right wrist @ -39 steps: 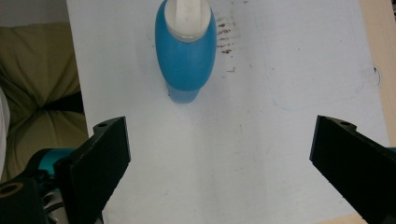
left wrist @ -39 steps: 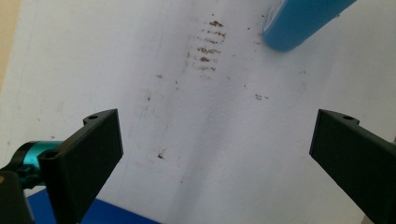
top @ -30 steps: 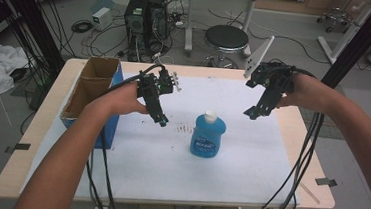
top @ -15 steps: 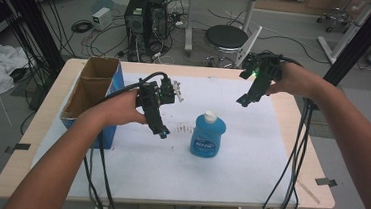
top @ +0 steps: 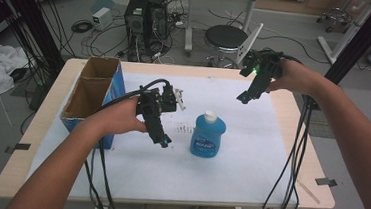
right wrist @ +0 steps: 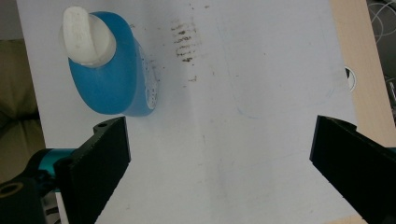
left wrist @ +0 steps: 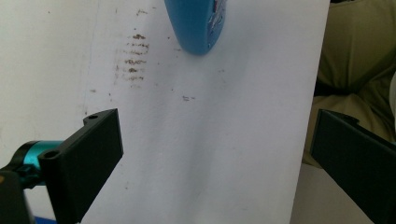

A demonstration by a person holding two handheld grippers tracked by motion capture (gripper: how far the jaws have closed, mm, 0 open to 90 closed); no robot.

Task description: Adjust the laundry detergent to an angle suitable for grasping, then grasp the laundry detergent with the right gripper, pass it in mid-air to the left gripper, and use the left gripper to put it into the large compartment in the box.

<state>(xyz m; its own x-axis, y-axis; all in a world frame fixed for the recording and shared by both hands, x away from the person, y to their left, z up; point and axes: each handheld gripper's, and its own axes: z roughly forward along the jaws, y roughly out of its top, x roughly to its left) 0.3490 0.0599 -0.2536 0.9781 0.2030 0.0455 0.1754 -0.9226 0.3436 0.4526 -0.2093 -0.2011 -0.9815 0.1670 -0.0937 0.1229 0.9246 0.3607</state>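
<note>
A blue bottle (top: 208, 139) with a white cap (top: 211, 116) stands upright on the white sheet (top: 228, 173) in the middle of the table. My left gripper (top: 161, 136) hangs just left of the bottle, jaws pointing down and apart from it. In the left gripper view the left gripper (left wrist: 215, 135) is open over bare paper, with the bottle's (left wrist: 198, 23) base at the top edge. My right gripper (top: 246, 95) is raised at the far right of the bottle. Its own view shows the right gripper (right wrist: 219, 135) open, with the bottle (right wrist: 112, 79) off to its left.
An open cardboard box (top: 91, 94) with a blue side stands at the table's left edge. Dark smudge marks (top: 186, 129) lie on the sheet just left of the bottle. Cables trail from both grippers over the near edge. Bare wood (top: 297, 123) borders the sheet on the right.
My left gripper has come down and nearer to the person, beside the bottle. My right gripper has drawn back toward the table's far edge.
</note>
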